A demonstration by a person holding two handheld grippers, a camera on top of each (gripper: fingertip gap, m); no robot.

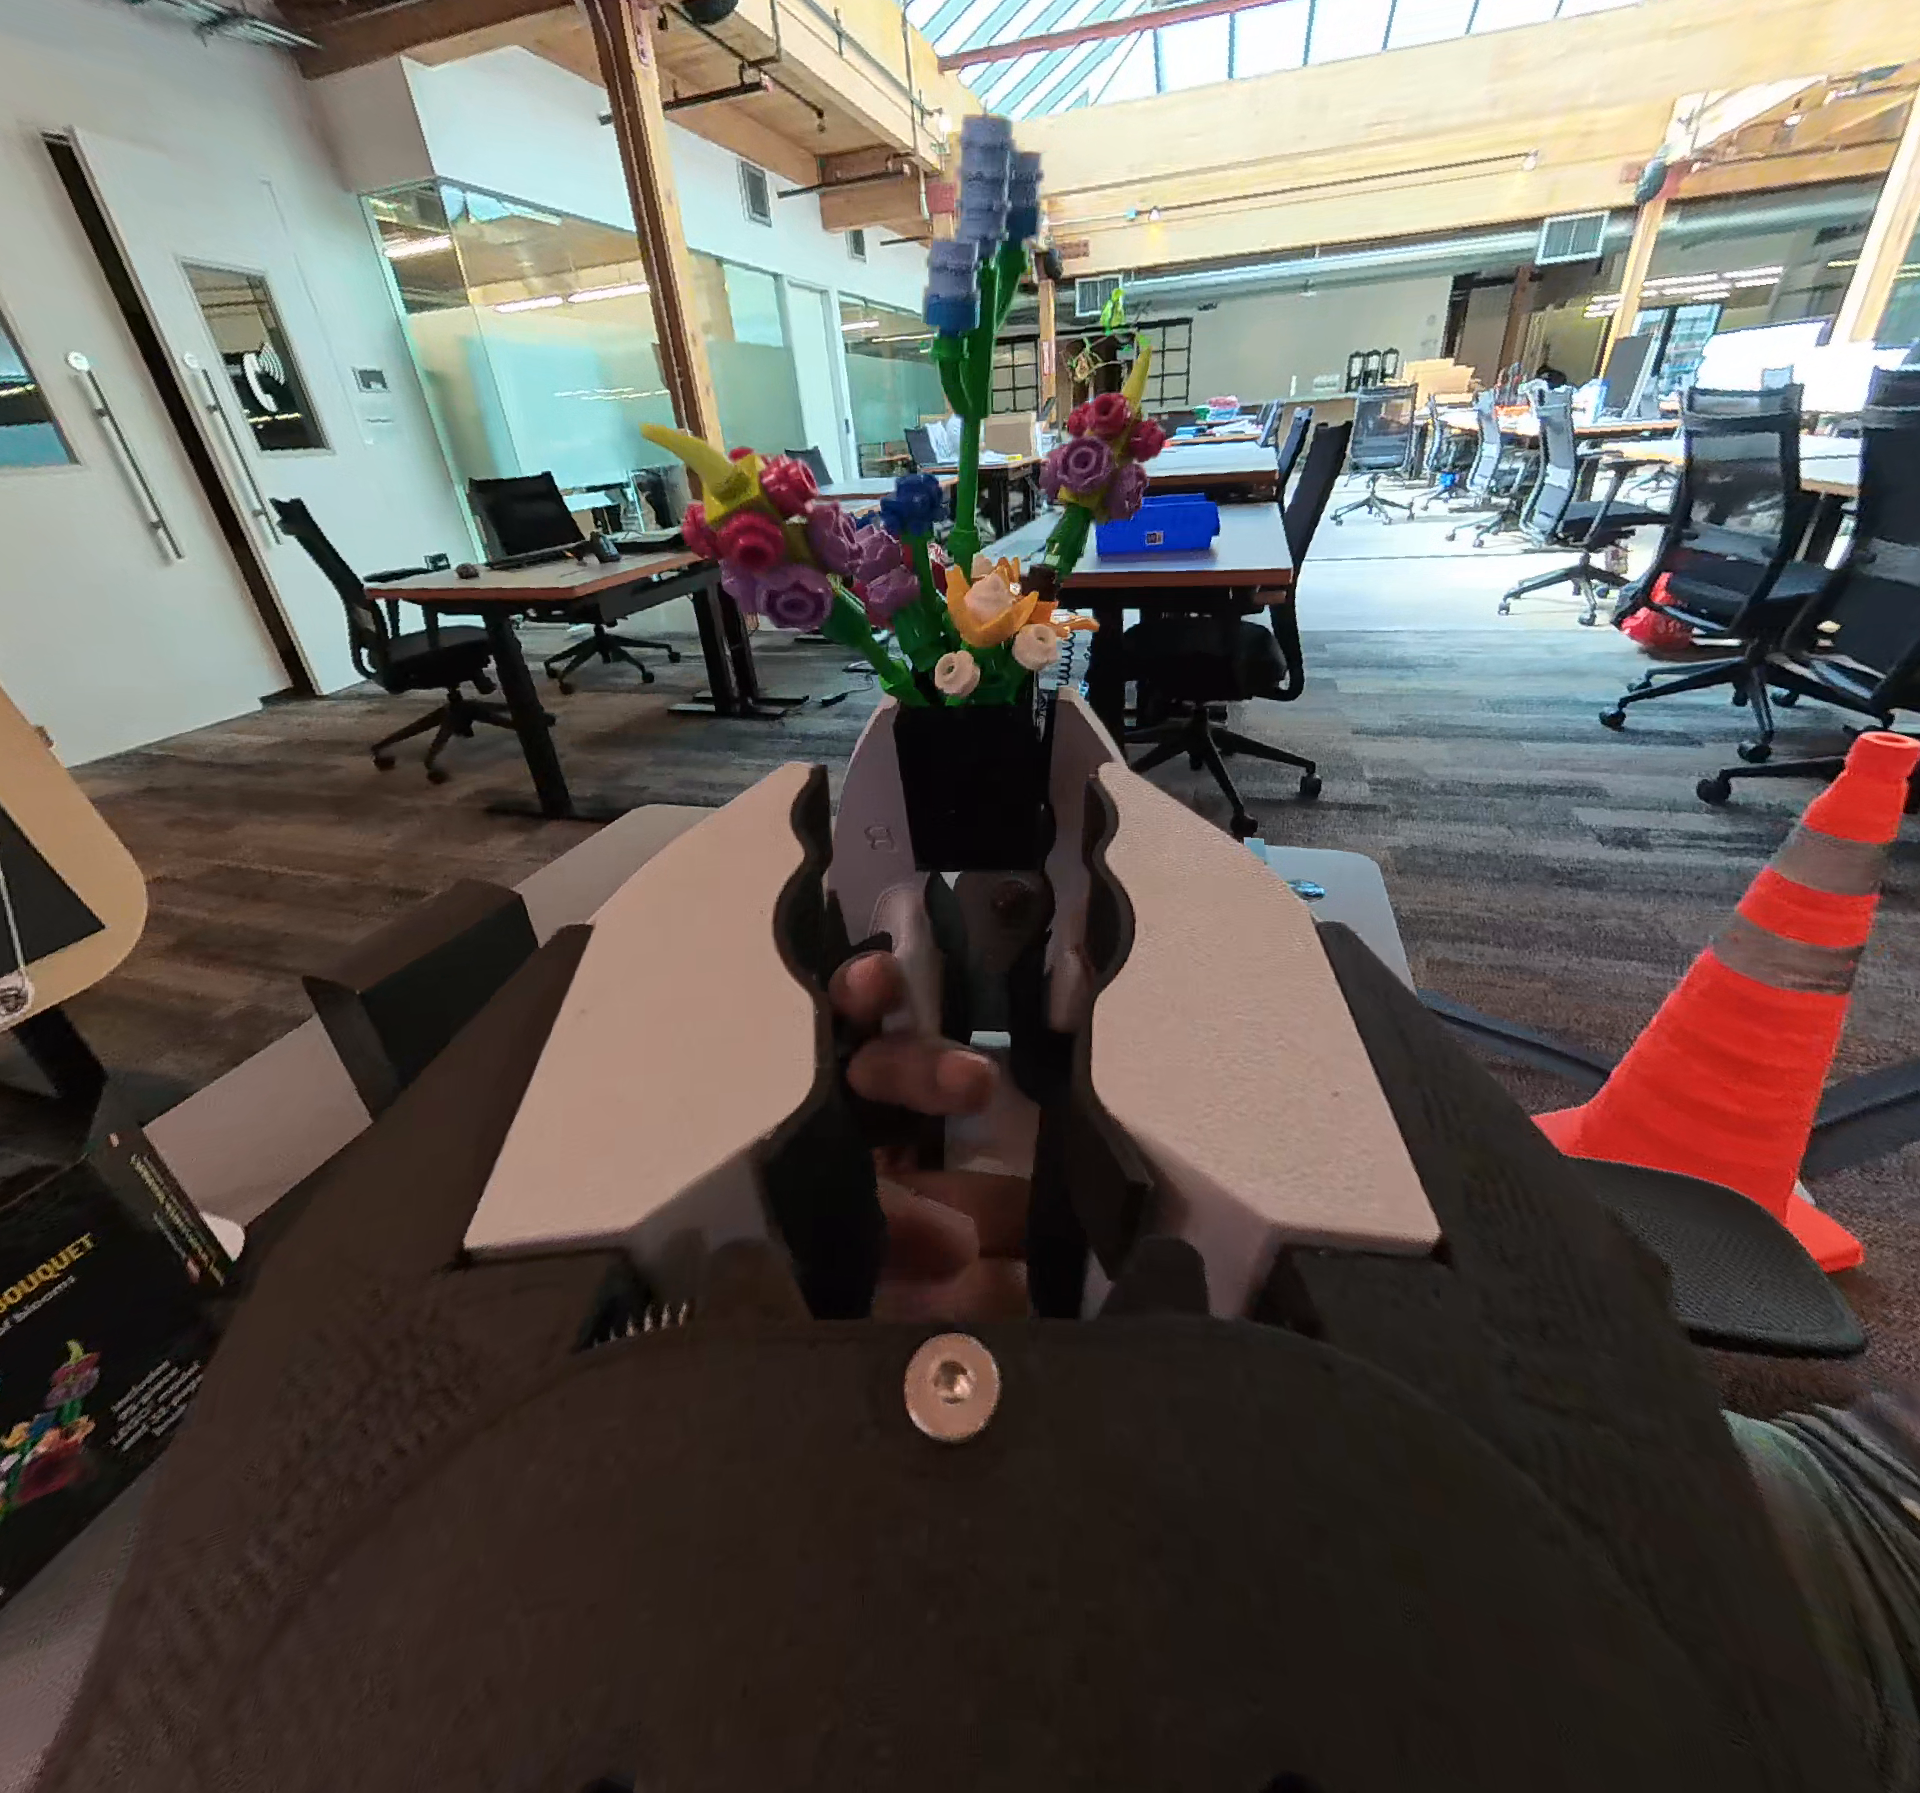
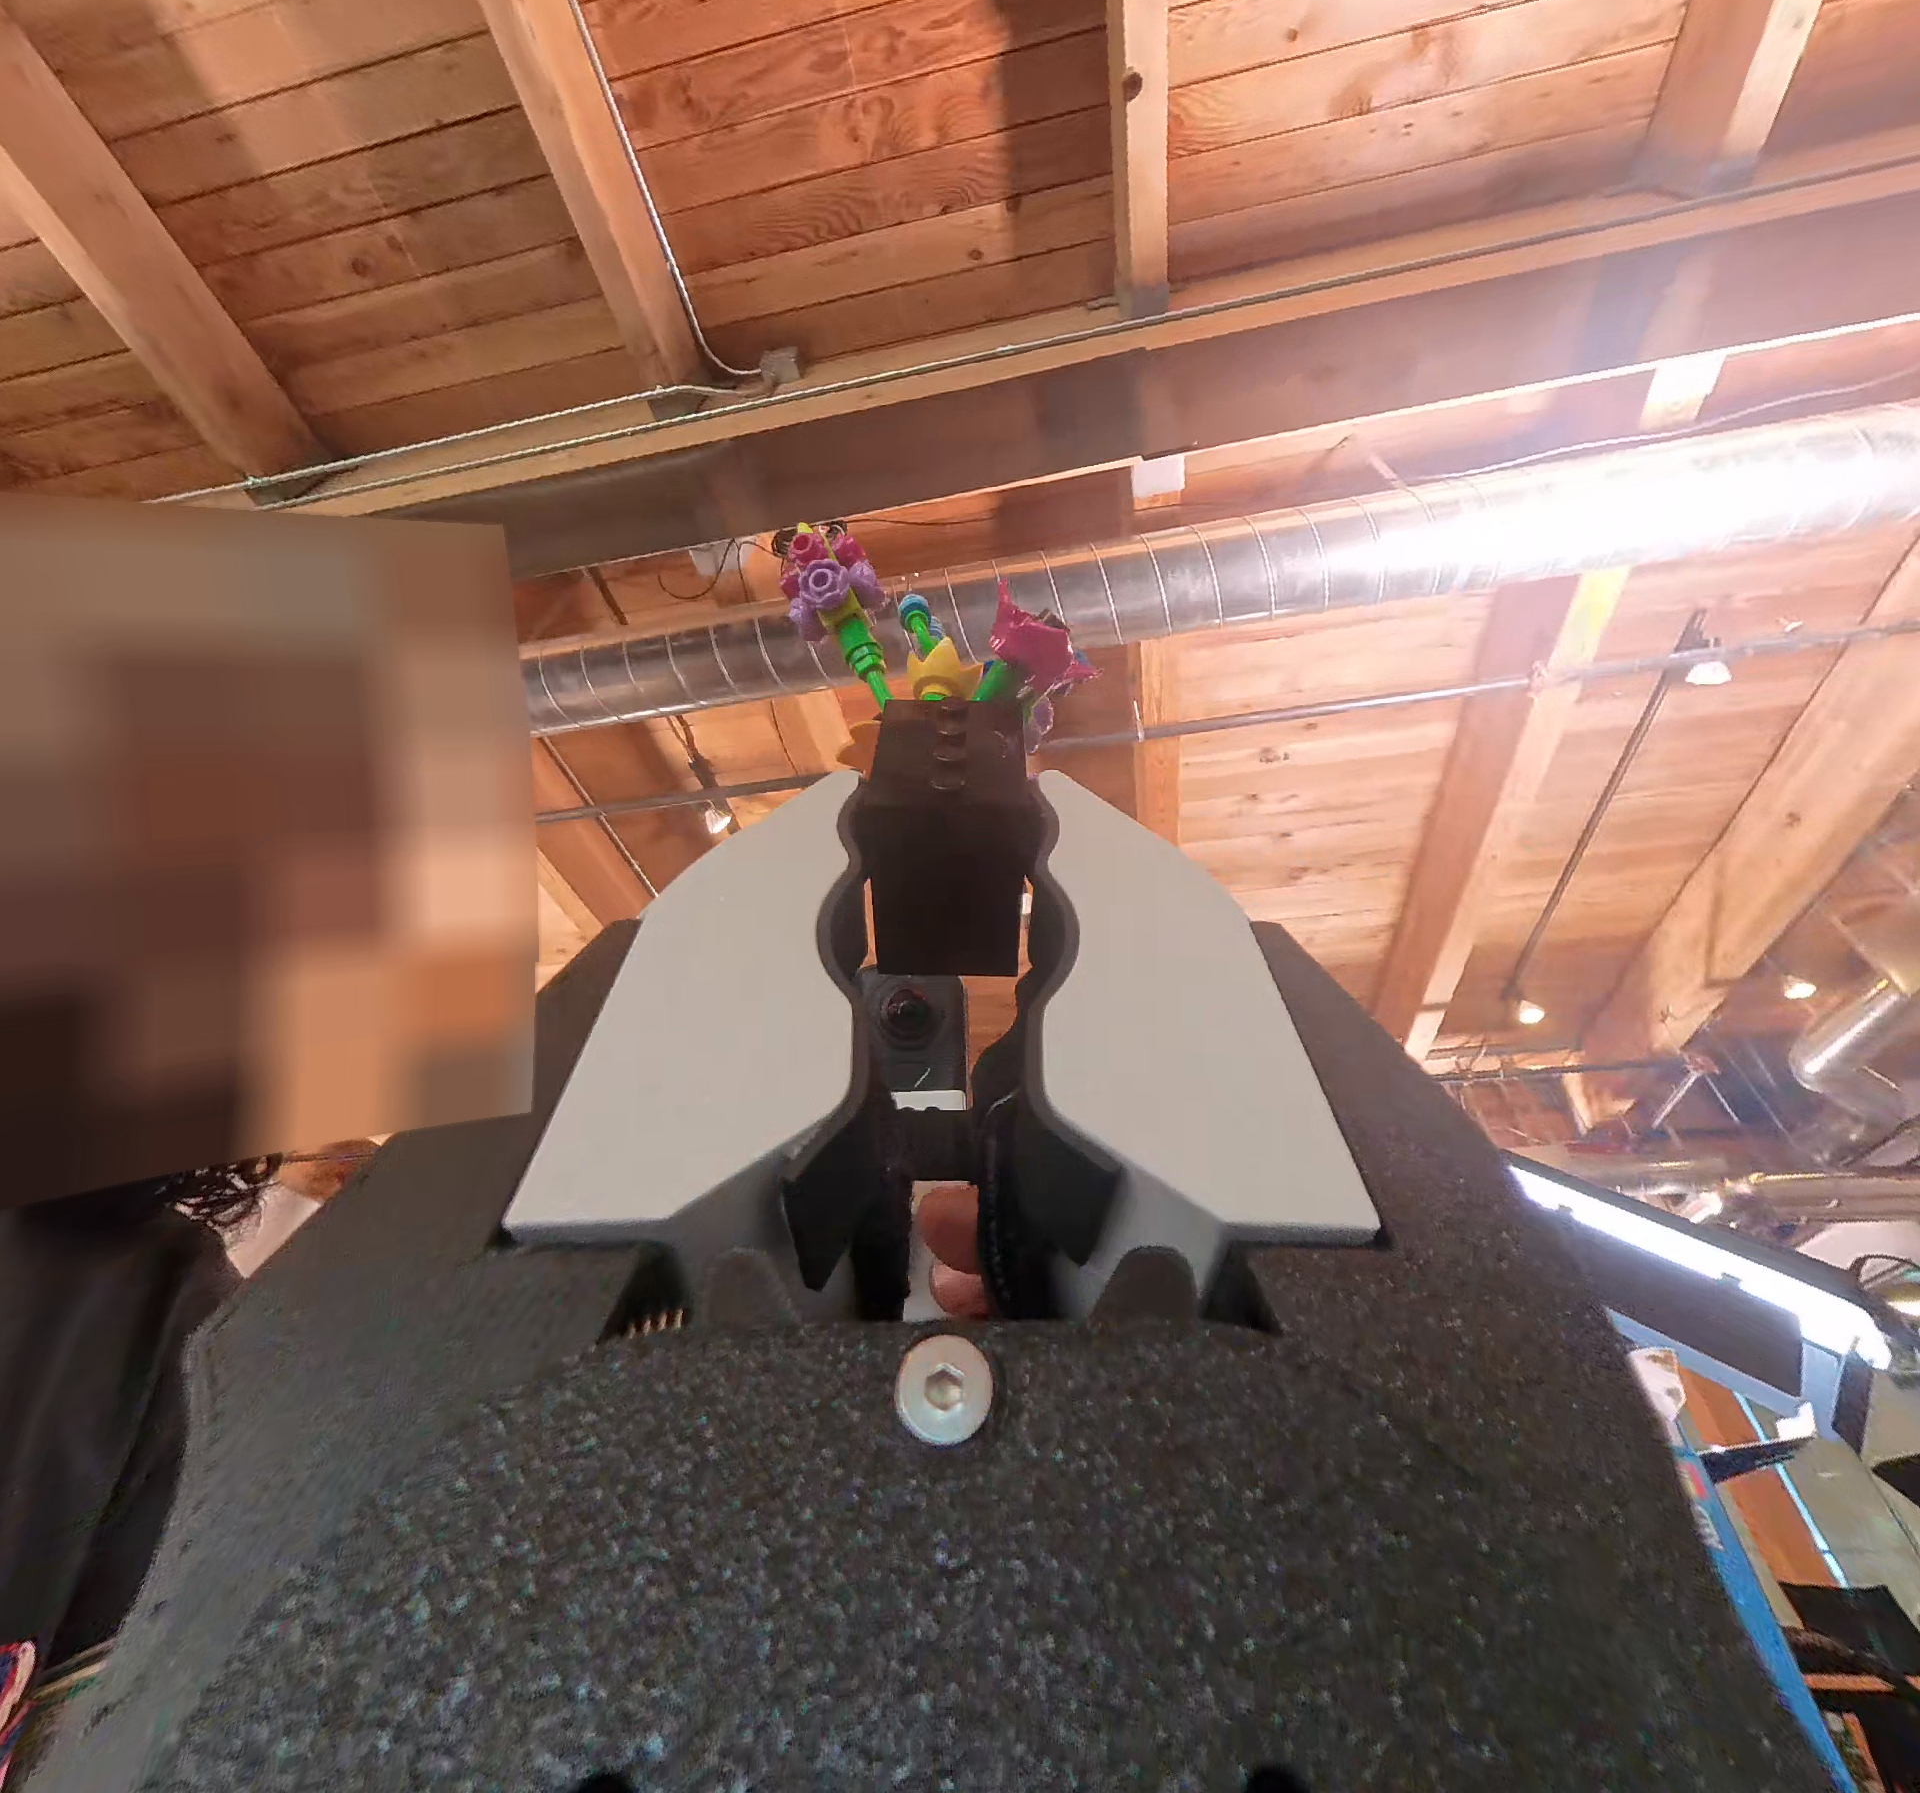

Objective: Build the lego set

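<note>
A black brick vase [image 1: 971,818] holds the Lego bouquet [image 1: 831,559]: purple and magenta blooms, an orange flower, white buds and a tall lavender stalk [image 1: 982,216]. My right gripper [image 2: 951,798] is shut on the vase [image 2: 940,870] and holds it up in the air, with the flowers [image 2: 831,590] pointing at the ceiling. Its grey fingers [image 1: 868,808] show on both sides of the vase in the left wrist view. My left gripper [image 1: 961,787] faces it just short of the vase, with its jaws apart and empty. A hand shows behind the fingers.
The black Lego set box [image 1: 83,1328] lies at the lower left on a pale table [image 1: 1340,881]. An orange cone [image 1: 1766,1016] stands at the right. Desks, office chairs and a blue bin [image 1: 1153,528] fill the room beyond. Wooden ceiling beams and a metal duct [image 2: 1351,538] are overhead. The grippers are tip to tip, or close to it.
</note>
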